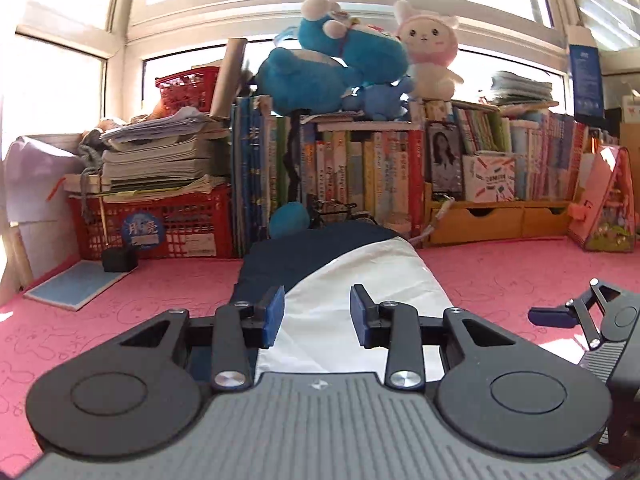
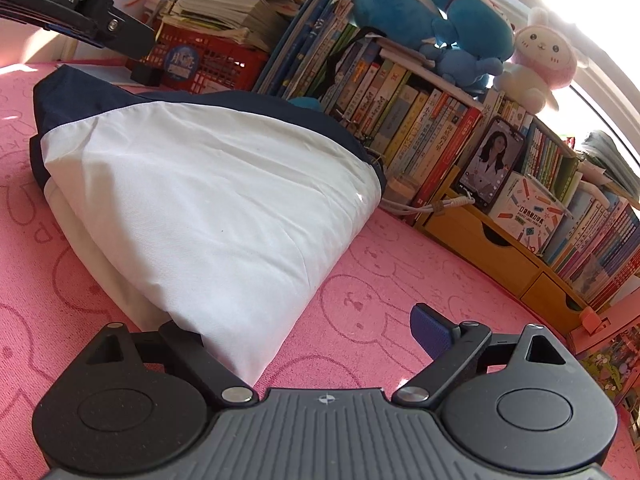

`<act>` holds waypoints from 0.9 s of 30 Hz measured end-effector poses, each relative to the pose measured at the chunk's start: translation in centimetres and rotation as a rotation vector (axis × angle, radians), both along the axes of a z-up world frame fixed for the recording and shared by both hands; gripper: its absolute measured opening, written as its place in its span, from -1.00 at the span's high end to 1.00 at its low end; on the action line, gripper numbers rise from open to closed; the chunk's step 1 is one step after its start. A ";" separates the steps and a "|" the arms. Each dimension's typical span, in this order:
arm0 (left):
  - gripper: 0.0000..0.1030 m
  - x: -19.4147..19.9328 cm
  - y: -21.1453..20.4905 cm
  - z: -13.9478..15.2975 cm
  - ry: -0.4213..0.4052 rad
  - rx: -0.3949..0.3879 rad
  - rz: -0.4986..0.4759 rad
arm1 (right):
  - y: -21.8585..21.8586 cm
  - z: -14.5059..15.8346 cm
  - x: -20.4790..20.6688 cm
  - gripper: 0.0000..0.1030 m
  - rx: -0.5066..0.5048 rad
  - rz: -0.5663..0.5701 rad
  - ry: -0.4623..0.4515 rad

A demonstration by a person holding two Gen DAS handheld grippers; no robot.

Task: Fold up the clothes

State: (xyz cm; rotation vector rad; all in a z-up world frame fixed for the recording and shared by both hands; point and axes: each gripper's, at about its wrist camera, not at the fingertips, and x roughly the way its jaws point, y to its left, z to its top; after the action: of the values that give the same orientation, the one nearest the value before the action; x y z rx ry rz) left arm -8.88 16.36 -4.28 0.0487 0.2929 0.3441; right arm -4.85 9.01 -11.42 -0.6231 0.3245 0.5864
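A folded white and navy blue fabric garment (image 2: 208,208) lies on the pink rabbit-print worktop (image 2: 380,320). The left gripper (image 1: 317,318) hovers over its near end, fingers apart. The right gripper (image 2: 308,340) sits beside it, fingers spread wide, one hidden behind the cloth.

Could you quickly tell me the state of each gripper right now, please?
Left gripper: open, holding nothing, above the white and navy folded garment.
Right gripper: open, holding nothing.
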 end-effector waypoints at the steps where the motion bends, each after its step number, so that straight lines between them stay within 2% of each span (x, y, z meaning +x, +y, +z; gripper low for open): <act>1: 0.33 0.9 -1.1 -0.6 0.033 0.045 -0.028 | 0.0 0.0 0.0 -0.79 0.001 0.000 0.001; 2: 0.29 1.8 -1.7 -1.2 0.067 0.071 -0.025 | -0.1 -0.1 0.1 -0.80 0.006 0.001 0.007; 4: 0.29 3.2 -0.7 -2.6 0.141 0.048 0.021 | -0.5 -0.1 0.7 -0.80 0.030 -0.002 0.049; 7: 0.29 2.8 3.2 -4.1 0.212 -0.106 0.097 | -1.0 -0.1 1.4 -0.81 0.061 -0.002 0.098; 8: 0.34 1.7 4.4 -4.0 0.196 -0.147 0.099 | -1.1 -0.1 1.6 -0.81 0.069 -0.002 0.112; 11: 0.40 -0.1 5.5 -4.3 0.225 -0.053 0.155 | -1.2 0.0 1.6 -0.81 0.075 0.000 0.122; 13: 0.41 -0.9 6.4 -4.3 0.237 -0.078 0.139 | -1.1 0.0 1.4 -0.81 0.072 0.001 0.118; 15: 0.56 -1.6 6.9 -4.3 0.243 -0.094 0.134 | -1.1 -0.1 1.3 -0.81 0.069 0.004 0.112; 17: 0.59 -1.7 7.0 -4.3 0.247 -0.091 0.140 | -1.1 0.0 1.3 -0.77 0.072 0.009 0.113; 19: 0.59 -1.6 6.9 -4.2 0.248 -0.098 0.147 | -1.5 0.1 1.4 -0.61 0.092 0.033 0.139; 21: 0.59 -1.3 6.7 -4.1 0.252 -0.102 0.153 | -1.8 0.2 1.3 -0.15 0.109 0.060 0.175; 22: 0.59 -1.3 6.5 -4.1 0.254 -0.103 0.150 | -1.8 0.3 1.1 -0.04 0.108 0.063 0.178; 24: 0.59 -1.3 6.1 -4.0 0.254 -0.113 0.138 | -1.8 0.3 0.6 0.40 0.094 0.069 0.160; 26: 0.59 -1.4 5.8 -3.9 0.252 -0.136 0.124 | -1.9 0.3 0.3 0.63 0.089 0.053 0.132; 27: 0.60 -1.5 5.5 -3.8 0.251 -0.149 0.117 | -2.1 0.4 0.3 0.66 0.093 0.040 0.122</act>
State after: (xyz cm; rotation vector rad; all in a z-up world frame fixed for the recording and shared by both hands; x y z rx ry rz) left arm -10.39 21.91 -8.07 -0.0724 0.5704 0.4320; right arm -4.50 6.92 -11.03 -0.5067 0.3975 0.6757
